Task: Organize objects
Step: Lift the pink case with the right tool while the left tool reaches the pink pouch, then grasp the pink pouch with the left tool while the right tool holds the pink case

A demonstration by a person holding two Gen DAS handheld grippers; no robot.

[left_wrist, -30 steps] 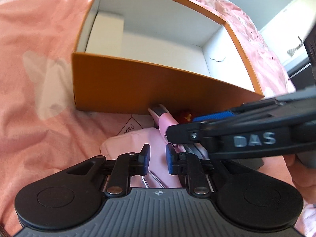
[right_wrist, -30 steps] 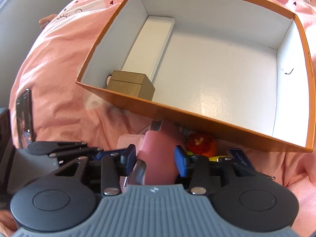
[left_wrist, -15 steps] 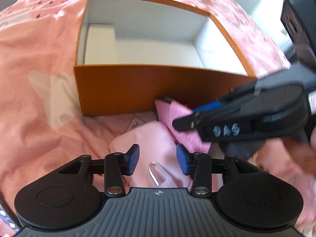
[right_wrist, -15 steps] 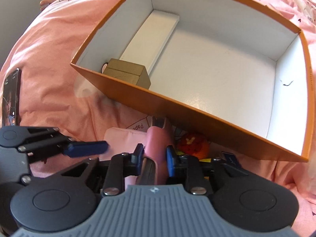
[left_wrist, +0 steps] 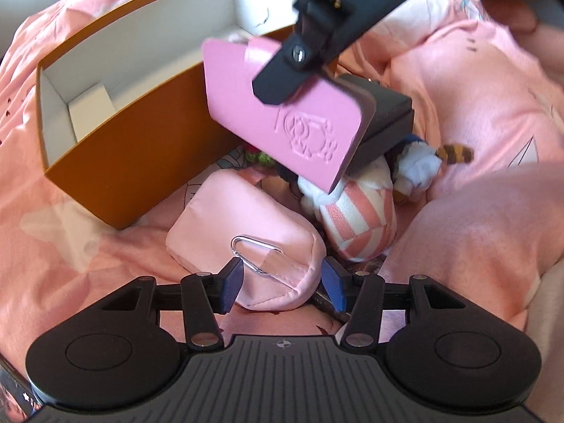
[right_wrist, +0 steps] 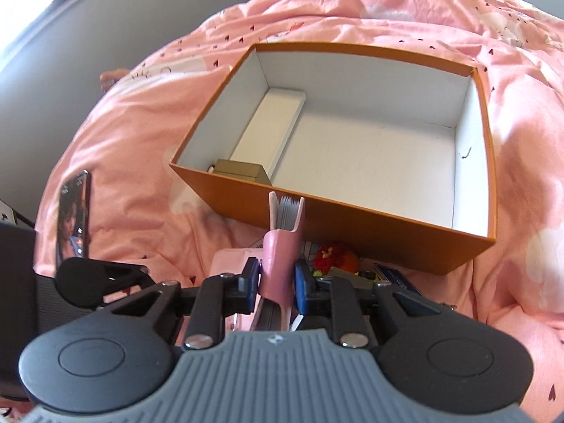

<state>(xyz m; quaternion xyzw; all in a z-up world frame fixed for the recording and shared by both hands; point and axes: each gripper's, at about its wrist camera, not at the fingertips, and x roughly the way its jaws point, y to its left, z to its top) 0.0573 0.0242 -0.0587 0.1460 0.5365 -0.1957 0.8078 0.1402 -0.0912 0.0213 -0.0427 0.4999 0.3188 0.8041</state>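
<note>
Pink wallet [right_wrist: 282, 246] in right hand-held gripper [right_wrist: 273, 283] (clamped)

A bedroom at home, shown by the rumpled pink duvet [right_wrist: 352, 17] printed with small hearts, a striped plush toy [left_wrist: 356, 225] and a padded pink pouch [left_wrist: 246, 225] lying on it, a phone [right_wrist: 74, 215] beside them, and a grey wall [right_wrist: 70, 35] behind.
</note>
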